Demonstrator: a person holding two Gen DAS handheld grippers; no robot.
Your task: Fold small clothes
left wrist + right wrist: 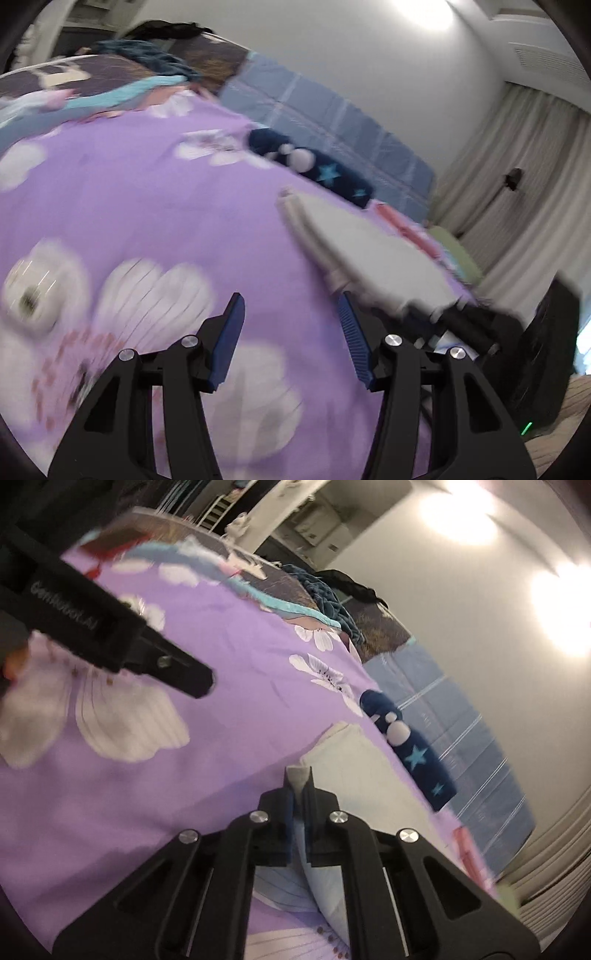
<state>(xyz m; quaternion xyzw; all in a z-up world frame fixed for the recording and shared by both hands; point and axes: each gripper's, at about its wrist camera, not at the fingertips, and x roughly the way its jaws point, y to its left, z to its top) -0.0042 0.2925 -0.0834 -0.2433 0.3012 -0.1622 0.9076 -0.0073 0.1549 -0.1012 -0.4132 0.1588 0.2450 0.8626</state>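
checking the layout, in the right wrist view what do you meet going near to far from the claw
right claw shut on white garment → navy star garment → blue checked sheet → white wall

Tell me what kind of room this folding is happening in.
Most likely a bedroom. The clothes lie on a bed with a purple floral bedspread, a blue quilted cover runs along the wall side, and pleated curtains hang at the far end.
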